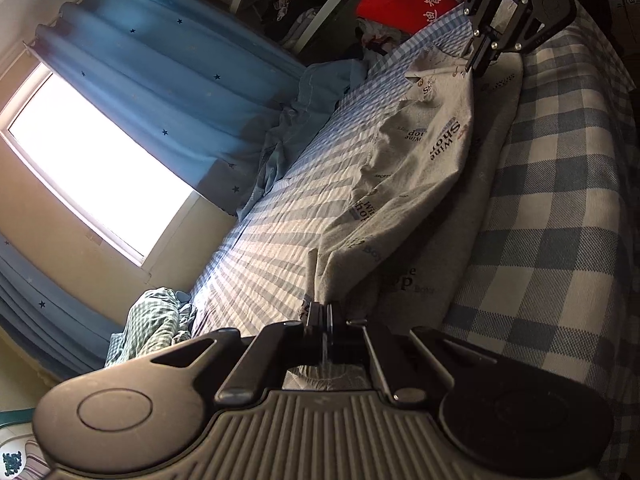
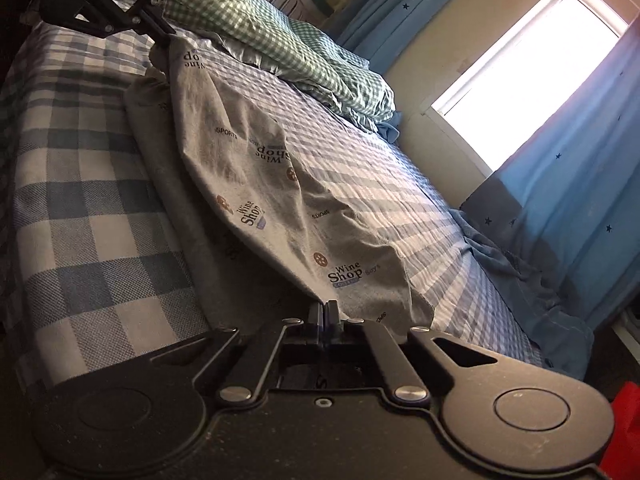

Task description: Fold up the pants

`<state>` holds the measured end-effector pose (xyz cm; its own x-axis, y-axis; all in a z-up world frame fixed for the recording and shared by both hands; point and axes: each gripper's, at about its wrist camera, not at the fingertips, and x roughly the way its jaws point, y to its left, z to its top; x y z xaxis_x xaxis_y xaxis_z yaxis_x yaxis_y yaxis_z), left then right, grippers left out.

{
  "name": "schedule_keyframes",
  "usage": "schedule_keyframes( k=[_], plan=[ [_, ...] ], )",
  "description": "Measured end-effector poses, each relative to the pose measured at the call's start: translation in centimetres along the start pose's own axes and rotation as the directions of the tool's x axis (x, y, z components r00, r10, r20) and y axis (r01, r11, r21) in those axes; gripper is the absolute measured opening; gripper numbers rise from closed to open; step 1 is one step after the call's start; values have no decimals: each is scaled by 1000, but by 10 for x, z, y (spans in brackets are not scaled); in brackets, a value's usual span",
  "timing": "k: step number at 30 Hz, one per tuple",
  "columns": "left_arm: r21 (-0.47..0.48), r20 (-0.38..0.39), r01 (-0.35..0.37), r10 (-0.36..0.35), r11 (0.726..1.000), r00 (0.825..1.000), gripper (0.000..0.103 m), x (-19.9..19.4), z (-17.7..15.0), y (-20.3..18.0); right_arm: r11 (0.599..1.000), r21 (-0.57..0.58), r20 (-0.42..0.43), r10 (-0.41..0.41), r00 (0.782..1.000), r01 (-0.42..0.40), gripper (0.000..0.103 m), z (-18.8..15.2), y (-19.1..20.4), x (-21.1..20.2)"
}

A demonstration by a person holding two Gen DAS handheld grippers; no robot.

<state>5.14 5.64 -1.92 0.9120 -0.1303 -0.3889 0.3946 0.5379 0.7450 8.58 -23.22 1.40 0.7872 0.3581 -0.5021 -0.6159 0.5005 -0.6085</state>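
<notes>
Grey pants (image 1: 416, 184) printed with "Wine Shop" lettering lie lengthwise on a blue-and-white checked bed (image 1: 560, 240). One long edge is lifted off the bed and stretched between my two grippers, while the lower layer stays flat. My left gripper (image 1: 325, 312) is shut on one end of that edge; it also shows in the right wrist view (image 2: 166, 38). My right gripper (image 2: 325, 310) is shut on the other end of the pants (image 2: 256, 168); it also shows in the left wrist view (image 1: 476, 66).
A green checked blanket (image 2: 288, 40) is bunched at the left-gripper end of the bed (image 2: 92, 216). Blue star curtains (image 1: 168, 80) and a bright window (image 1: 92, 160) stand along the far side. Red fabric (image 1: 416, 0) and cluttered shelves are past the right gripper.
</notes>
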Motion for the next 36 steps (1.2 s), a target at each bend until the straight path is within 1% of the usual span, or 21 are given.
schedule_keyframes(
  k=[2,5,7,10,12,14,15,16,17,18,19,20,22,25,26,28,30,32,33,35,36],
  plan=[
    [-6,-16,11,-11,1000,1000,1,1,-5,-1,1000,-7,-11,17,1000,-17,0,-2,2,-7],
    [-43,-33,32,-34,999,999,1,5,-12,-7,999,-31,-44,43,998,-44,0,-9,11,-9],
    [-37,-37,42,-43,998,998,1,6,-13,-15,998,-39,-64,54,996,-57,0,-14,17,-7],
    [-29,-49,65,-66,997,997,2,8,-14,-25,997,-61,-86,47,995,-52,0,-18,24,-2],
    [-48,-66,81,-84,996,994,2,10,-15,-27,998,-54,-88,39,995,-44,0,-20,27,-1],
    [-92,-75,89,-96,992,993,11,9,-17,-25,999,-34,-81,27,996,-30,5,-21,27,-1],
    [-126,-76,93,-103,988,992,14,8,-18,-23,1000,-18,-77,19,997,-21,9,-22,28,-3],
    [-159,-80,100,-114,982,990,25,7,-17,-21,1000,0,-72,6,997,-6,17,-24,25,-5],
    [-205,-76,103,-121,973,990,43,3,-17,-18,1000,20,-69,-6,998,8,23,-25,23,-7],
    [-246,-70,101,-122,964,990,55,0,-17,-15,998,55,-66,-24,998,28,37,-28,18,-10],
    [-286,-65,95,-118,954,991,71,-4,-15,-14,995,91,-63,-36,997,42,56,-30,15,-13],
    [-327,-61,87,-113,941,992,79,-7,-15,-13,988,145,-54,-45,998,53,65,-33,10,-19],
    [-408,-75,76,-116,910,990,87,-11,-12,-11,966,245,-42,-70,997,78,87,-40,1,-30],
    [-516,-101,26,-91,856,991,99,-17,-2,-11,927,354,-43,-120,992,127,101,-53,-7,-44],
    [-550,-96,27,-95,835,991,103,-19,3,-11,913,382,-46,-138,989,145,102,-57,-10,-49],
    [-621,-74,53,-126,782,989,103,-18,15,-10,882,437,-55,-169,984,176,102,-67,-14,-58],
    [-696,-44,87,-163,713,986,103,-14,29,-8,836,506,-68,-205,976,211,102,-79,-19,-69],
    [-753,11,145,-208,641,978,103,-7,44,-8,786,573,-75,-231,970,231,102,-91,-25,-79],
    [-777,43,176,-229,604,973,103,-1,54,-8,753,613,-78,-243,967,238,102,-98,-29,-85],
    [-797,86,213,-243,566,966,103,12,76,-10,699,668,-90,-263,961,254,102,-110,-36,-94],
    [-795,107,230,-242,562,964,103,19,87,-12,669,694,-101,-275,956,266,102,-118,-40,-99]
  ],
)
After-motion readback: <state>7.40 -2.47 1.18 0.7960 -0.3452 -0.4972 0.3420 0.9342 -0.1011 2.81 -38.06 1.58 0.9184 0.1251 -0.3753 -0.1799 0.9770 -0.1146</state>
